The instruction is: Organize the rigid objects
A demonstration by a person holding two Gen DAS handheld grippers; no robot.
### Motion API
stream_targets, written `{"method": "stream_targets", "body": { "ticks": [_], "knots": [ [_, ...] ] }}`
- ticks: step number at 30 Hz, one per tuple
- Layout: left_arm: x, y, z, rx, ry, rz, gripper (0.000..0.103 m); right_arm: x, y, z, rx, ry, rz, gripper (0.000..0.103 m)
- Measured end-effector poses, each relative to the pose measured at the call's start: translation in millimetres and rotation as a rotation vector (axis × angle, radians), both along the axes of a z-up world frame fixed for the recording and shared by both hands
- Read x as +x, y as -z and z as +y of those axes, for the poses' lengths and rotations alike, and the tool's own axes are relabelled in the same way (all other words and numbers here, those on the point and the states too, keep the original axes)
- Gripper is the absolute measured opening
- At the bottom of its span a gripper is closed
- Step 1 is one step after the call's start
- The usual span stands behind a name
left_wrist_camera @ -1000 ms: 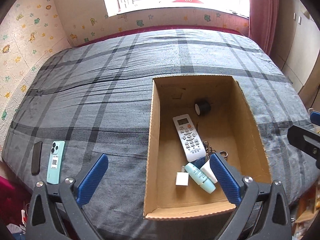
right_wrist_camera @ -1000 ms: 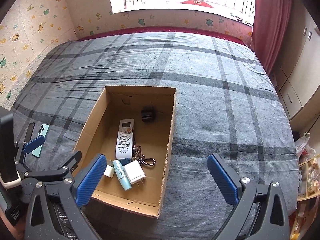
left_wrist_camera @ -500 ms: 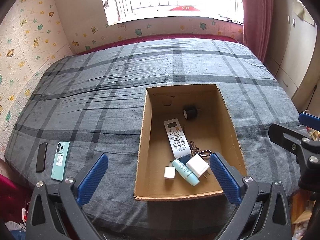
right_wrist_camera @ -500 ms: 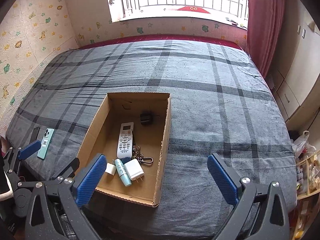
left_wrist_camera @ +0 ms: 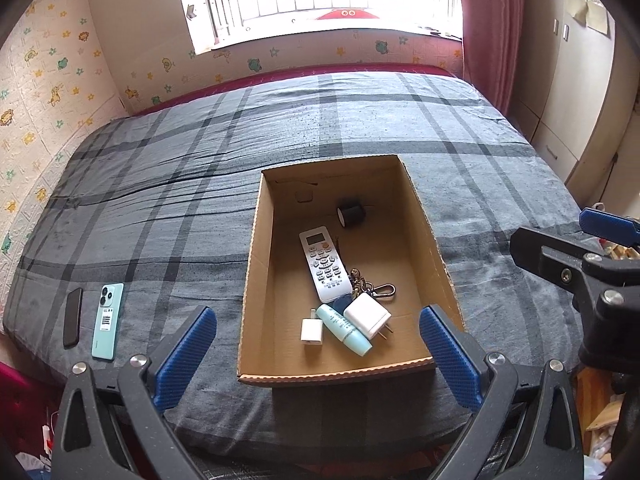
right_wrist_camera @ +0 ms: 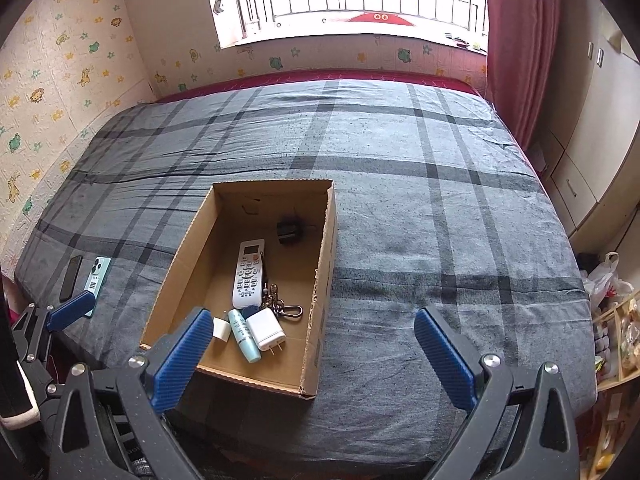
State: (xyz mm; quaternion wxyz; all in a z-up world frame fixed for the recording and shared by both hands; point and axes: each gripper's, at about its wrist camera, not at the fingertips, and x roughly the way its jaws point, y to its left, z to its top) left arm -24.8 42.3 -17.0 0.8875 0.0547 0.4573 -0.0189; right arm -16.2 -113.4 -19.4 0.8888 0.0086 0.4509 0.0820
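Cardboard box (left_wrist_camera: pixel 248 280) on bed (left_wrist_camera: pixel 160 200) holds remote (left_wrist_camera: pixel 324 266), chargers, keys; left hand-held gripper (left_wrist_camera: pixel 316 356) open, empty, phones (left_wrist_camera: pixel 106 320) left outside | right view: right hand-held gripper (right_wrist_camera: pixel 314 356) open, empty, above box's near edge

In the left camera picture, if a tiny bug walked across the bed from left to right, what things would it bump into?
Black phone → green phone → box wall → small white plug → bottle → big white charger → the other box wall.
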Motion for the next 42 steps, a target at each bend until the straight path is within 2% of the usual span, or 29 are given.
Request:
{"method": "stream_targets", "body": {
  "ticks": [42],
  "knots": [
    [-5.4, -9.9, -5.5, 0.011, 0.026, -0.035, 0.103, -2.8, -1.7, 1.3, -0.004, 0.003, 0.006, 0.103]
  ]
}}
